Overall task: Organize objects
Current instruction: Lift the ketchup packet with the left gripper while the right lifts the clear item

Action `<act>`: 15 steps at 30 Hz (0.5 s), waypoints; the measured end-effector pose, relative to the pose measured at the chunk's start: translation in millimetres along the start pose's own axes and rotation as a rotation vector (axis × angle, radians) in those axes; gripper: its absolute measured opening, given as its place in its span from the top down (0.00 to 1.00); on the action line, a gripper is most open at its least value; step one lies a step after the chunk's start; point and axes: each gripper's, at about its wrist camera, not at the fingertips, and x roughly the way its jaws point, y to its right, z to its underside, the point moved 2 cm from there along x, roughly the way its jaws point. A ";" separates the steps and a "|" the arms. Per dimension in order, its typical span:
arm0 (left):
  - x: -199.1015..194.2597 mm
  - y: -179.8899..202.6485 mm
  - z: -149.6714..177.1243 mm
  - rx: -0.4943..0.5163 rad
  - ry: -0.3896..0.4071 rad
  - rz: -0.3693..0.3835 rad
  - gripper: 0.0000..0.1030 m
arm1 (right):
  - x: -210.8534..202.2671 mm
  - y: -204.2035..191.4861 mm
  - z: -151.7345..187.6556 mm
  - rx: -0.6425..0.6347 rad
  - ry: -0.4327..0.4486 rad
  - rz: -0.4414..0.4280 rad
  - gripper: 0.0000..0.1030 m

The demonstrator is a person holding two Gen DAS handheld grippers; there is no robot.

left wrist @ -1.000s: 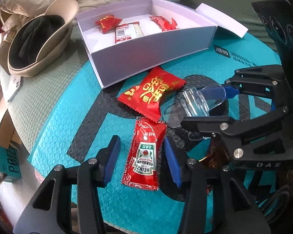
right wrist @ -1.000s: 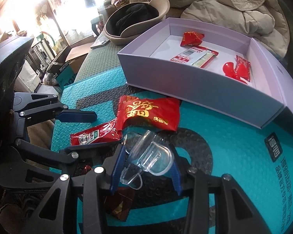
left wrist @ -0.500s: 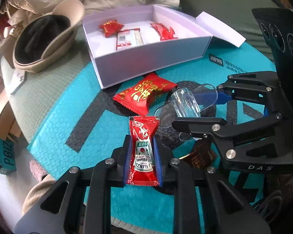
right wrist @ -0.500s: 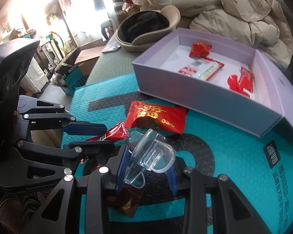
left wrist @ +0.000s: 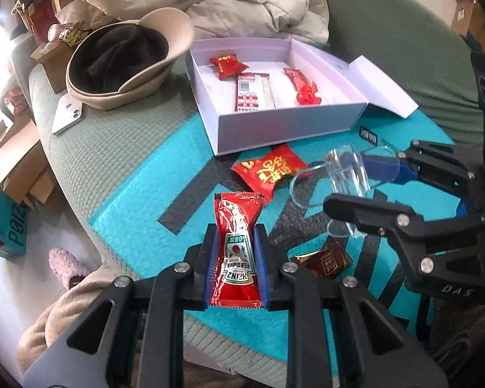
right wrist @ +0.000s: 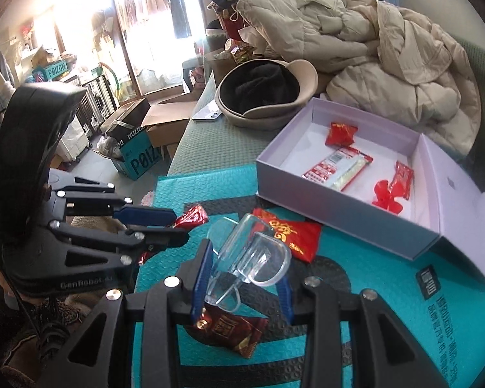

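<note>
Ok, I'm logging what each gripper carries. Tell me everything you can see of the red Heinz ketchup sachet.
The red Heinz ketchup sachet is a glossy foil-like packet with crimped ends and a white and green label bearing a tomato. It stands lengthwise between the blue pads of the left gripper, which is shut on its sides, its upper end free above the teal bubble mailer. In the right wrist view only its crinkled tip shows.

Red ketchup packet (left wrist: 235, 252); red-gold candy pack (left wrist: 272, 168); teal bubble-textured mailer (left wrist: 139, 207), black stripes; lavender-white box (left wrist: 287, 119).
</note>
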 end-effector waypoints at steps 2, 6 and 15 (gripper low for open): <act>0.4 -7.8 -2.5 -0.011 -0.018 0.003 0.80 | 0.5 -4.2 -6.5 0.026 -0.005 0.003 0.64; -4.7 -20.5 -9.4 -0.029 -0.005 0.034 0.80 | 4.6 -10.1 -15.4 0.085 -0.008 -0.003 0.64; -8.8 -35.5 -29.1 0.037 0.025 0.031 0.80 | 16.6 -18.3 -34.8 0.167 -0.008 0.030 0.64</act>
